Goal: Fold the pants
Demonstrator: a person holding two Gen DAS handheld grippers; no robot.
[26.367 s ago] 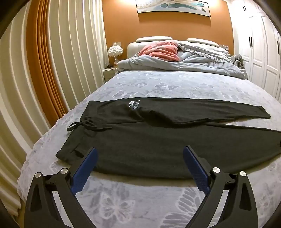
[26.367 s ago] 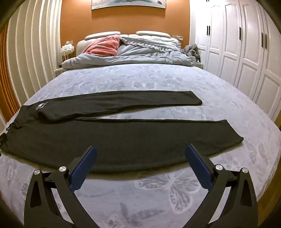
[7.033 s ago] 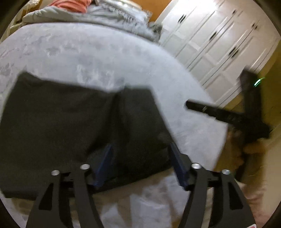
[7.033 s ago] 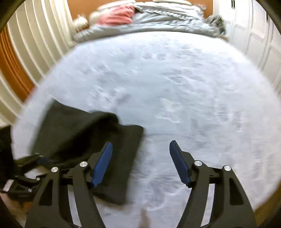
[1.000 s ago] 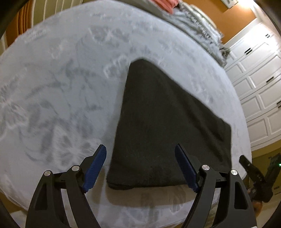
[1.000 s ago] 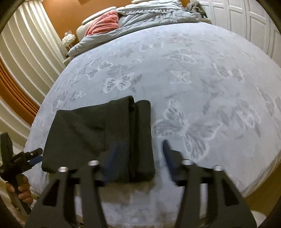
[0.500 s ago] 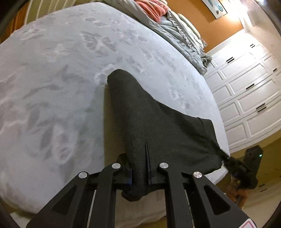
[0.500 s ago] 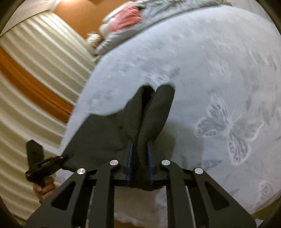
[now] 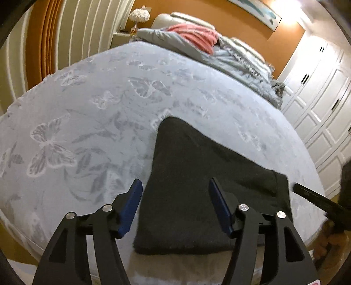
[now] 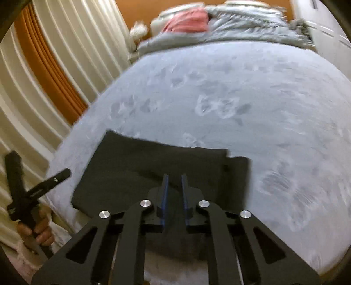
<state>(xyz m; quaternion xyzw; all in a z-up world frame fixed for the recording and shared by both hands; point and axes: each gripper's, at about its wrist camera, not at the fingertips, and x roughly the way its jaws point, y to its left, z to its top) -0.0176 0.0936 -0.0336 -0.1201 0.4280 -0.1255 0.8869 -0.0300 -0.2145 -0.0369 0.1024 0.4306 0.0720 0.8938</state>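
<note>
The dark grey pants (image 9: 197, 164) lie folded into a flat rectangle near the front edge of the bed (image 9: 87, 109). My left gripper (image 9: 175, 197) hovers over their near left part; its jaws are opening and the blue pads touch no cloth. In the right wrist view the pants (image 10: 153, 157) lie flat, with a narrower layer sticking out at the right. My right gripper (image 10: 174, 177) is over their near edge, jaws almost together and still closing. No cloth shows bunched between them. Each view shows the other gripper in a hand at its edge.
A crumpled grey duvet (image 9: 175, 41) and a pink blanket (image 9: 195, 35) lie at the head of the bed. White wardrobe doors (image 9: 324, 98) stand on the right. Ribbed white and orange curtains (image 10: 43, 65) hang on the left, with a lamp (image 9: 139, 15) beyond.
Half a second ago both grippers pinched the raised near edge of the pants. Now the pants lie flat, the left gripper has opened and drawn back, and the right gripper has shifted sideways.
</note>
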